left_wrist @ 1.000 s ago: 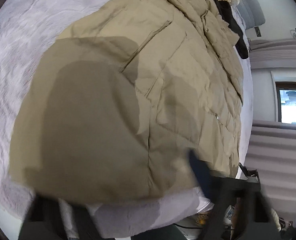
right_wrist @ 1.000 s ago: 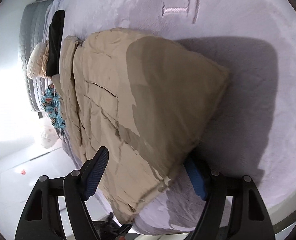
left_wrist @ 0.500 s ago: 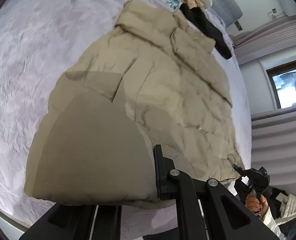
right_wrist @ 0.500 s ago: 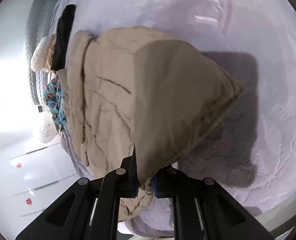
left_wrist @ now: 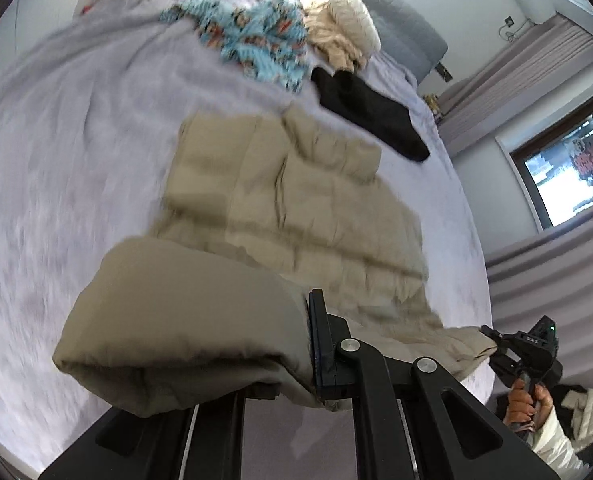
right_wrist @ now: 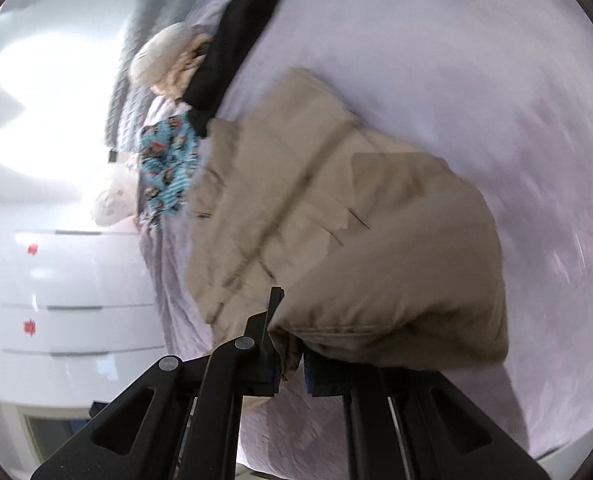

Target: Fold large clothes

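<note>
A tan puffer jacket (left_wrist: 296, 216) lies on a lilac bed cover (left_wrist: 56, 160). My left gripper (left_wrist: 296, 364) is shut on the jacket's near hem and holds it lifted, so the fabric bulges over the fingers. My right gripper (right_wrist: 288, 364) is shut on the hem's other corner, with the jacket (right_wrist: 336, 220) draped up from it. The right gripper also shows in the left wrist view (left_wrist: 492, 340), pinching the far corner. The hem between the grippers is raised off the bed.
At the bed's head lie a black garment (left_wrist: 368, 116), a blue patterned cloth (left_wrist: 256, 44) and a cream knit (left_wrist: 344, 28). White drawers (right_wrist: 56, 280) stand beside the bed. A window (left_wrist: 568, 168) and pleated curtains are on the right.
Both grippers closed on the jacket's near hem and lifted it. The views have tilted up toward the head of the bed and the hem has risen off the cover.
</note>
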`<state>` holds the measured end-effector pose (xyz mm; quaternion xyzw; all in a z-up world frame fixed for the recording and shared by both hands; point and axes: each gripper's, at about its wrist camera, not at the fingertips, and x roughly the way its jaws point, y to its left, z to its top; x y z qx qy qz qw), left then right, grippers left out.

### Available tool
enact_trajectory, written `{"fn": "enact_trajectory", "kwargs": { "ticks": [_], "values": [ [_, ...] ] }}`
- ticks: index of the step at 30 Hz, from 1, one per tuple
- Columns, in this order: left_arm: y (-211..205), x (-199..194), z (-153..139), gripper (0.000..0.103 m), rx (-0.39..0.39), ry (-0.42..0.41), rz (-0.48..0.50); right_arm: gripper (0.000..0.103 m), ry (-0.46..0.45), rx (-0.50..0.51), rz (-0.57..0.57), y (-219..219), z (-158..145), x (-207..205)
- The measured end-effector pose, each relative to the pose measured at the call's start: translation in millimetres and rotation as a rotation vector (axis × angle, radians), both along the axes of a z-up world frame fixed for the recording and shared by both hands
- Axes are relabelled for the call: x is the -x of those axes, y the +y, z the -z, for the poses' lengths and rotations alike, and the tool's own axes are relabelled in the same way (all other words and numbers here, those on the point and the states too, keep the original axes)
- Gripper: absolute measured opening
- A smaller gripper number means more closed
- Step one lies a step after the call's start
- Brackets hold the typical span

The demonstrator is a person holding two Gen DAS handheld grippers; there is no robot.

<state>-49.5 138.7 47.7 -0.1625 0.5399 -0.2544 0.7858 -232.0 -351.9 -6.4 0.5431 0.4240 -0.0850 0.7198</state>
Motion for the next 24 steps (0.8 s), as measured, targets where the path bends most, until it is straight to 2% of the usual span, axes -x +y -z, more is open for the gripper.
{"fn": "enact_trajectory", "kwargs": {
  "ticks": [5,7,10,14,17,24],
  "values": [
    [-23.5,-52.9,-28.5,0.012,-0.024,-0.061,-0.059,0.009,-0.047,0.055,-0.123,-31.1,-31.5,-73.1],
    [-39.9,-81.1,-35.1,0.012,-0.067,-0.086,-0.075,0.009,-0.05,0.073,-0.164,-43.9,-39.4,-108.4],
    [-58.8,-116.5,-28.6,0.012,-0.143,-0.103,-0.09,0.009,-0.041,0.128,-0.225,-56.0,-44.4,-166.8],
    [-79.5,-170.1,5.3,0.012,-0.234,-0.092,-0.117,0.009,-0.006,0.176,-0.276,-62.5,-30.6,-230.3],
    [-93.4,-208.1,50.2,0.012,-0.288,-0.052,-0.138,0.009,0.017,0.198,-0.279,-65.6,-3.2,-267.2],
    [-109.2,-257.1,141.9,0.012,-0.318,0.004,-0.138,0.009,0.079,0.142,-0.196,-80.5,93.8,-313.5]
  ]
}}
